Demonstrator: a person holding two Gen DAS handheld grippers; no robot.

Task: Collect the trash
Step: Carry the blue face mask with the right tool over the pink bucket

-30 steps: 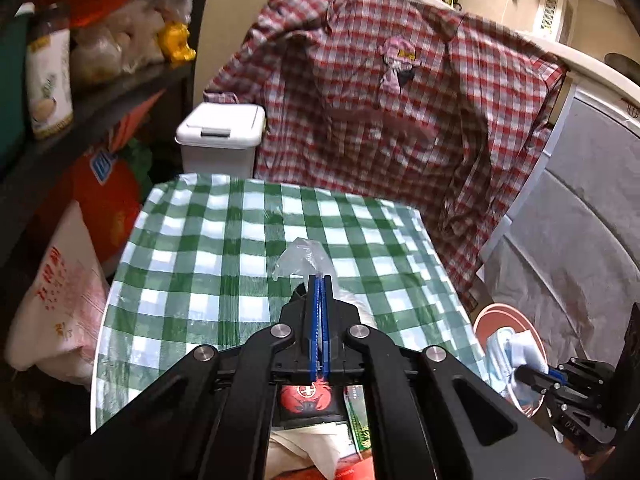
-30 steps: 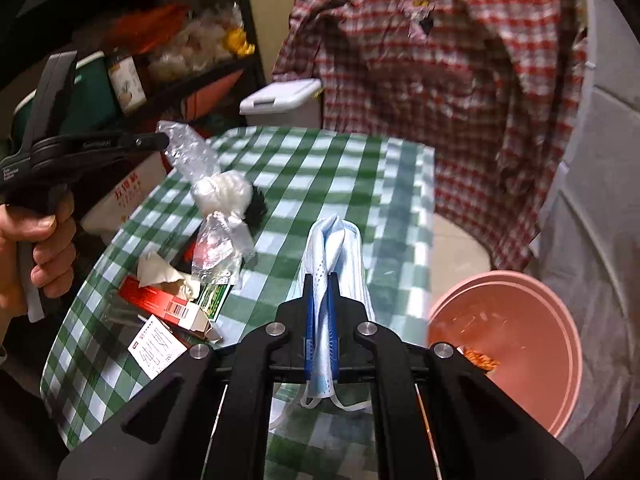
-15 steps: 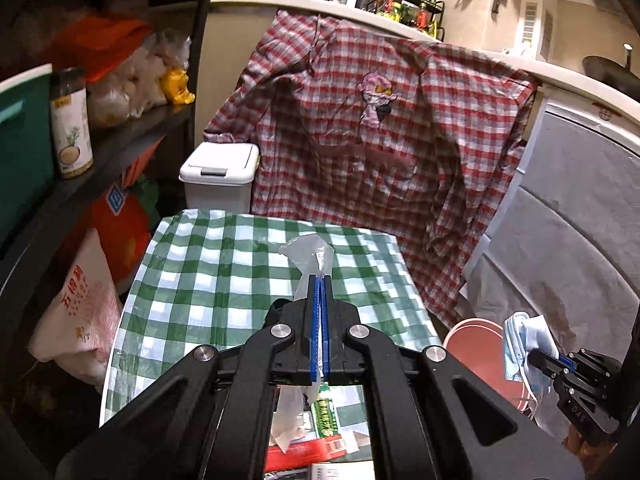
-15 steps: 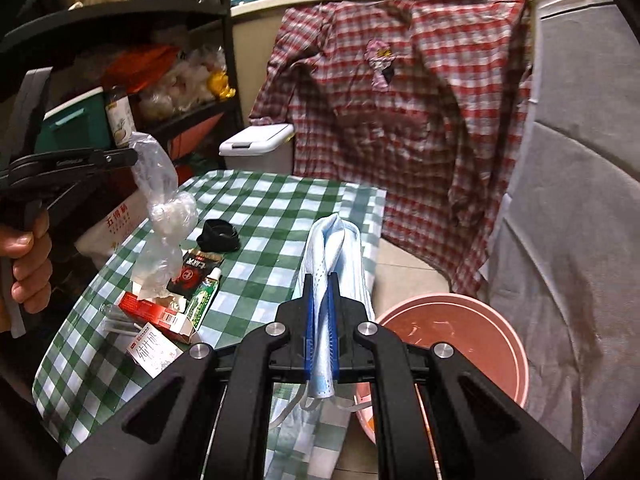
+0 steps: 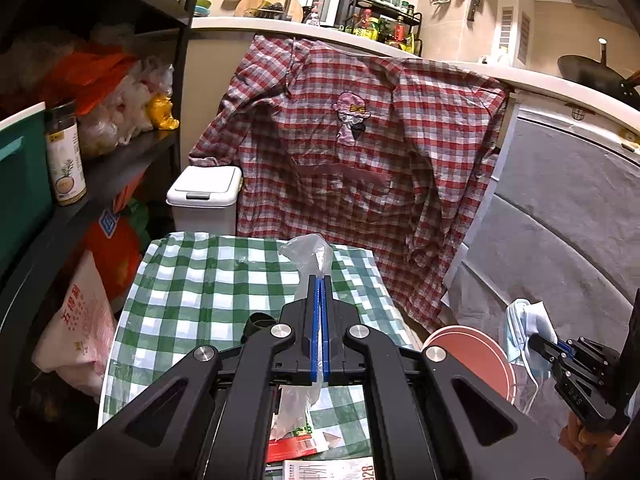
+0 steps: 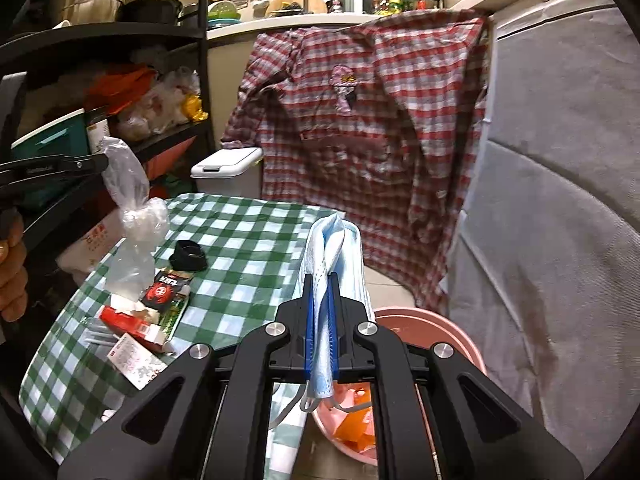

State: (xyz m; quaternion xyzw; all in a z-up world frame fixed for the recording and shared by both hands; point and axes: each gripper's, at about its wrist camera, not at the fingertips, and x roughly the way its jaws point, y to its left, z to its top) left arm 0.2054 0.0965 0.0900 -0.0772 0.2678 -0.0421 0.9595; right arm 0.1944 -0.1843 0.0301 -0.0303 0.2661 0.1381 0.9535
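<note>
My left gripper (image 5: 320,280) is shut on a clear knotted plastic bag (image 5: 309,254), which hangs above the green checked table (image 5: 192,280); the bag also shows in the right wrist view (image 6: 134,220). My right gripper (image 6: 320,280) is shut on a light blue face mask (image 6: 334,248), held over the near rim of the pink basin (image 6: 440,332) on the floor to the table's right. The mask (image 5: 528,328) and basin (image 5: 468,356) also show in the left wrist view.
On the table lie a black ring (image 6: 188,256), a dark packet (image 6: 168,286), a red box (image 6: 132,326), crumpled tissue and a white slip (image 6: 134,362). A white lidded bin (image 5: 206,196) stands behind the table. Shelves left, plaid shirt behind, grey cover right.
Both grippers have risen and drawn back from the table. The bag is lifted higher off the table. The mask has moved right, over the pink basin's edge.
</note>
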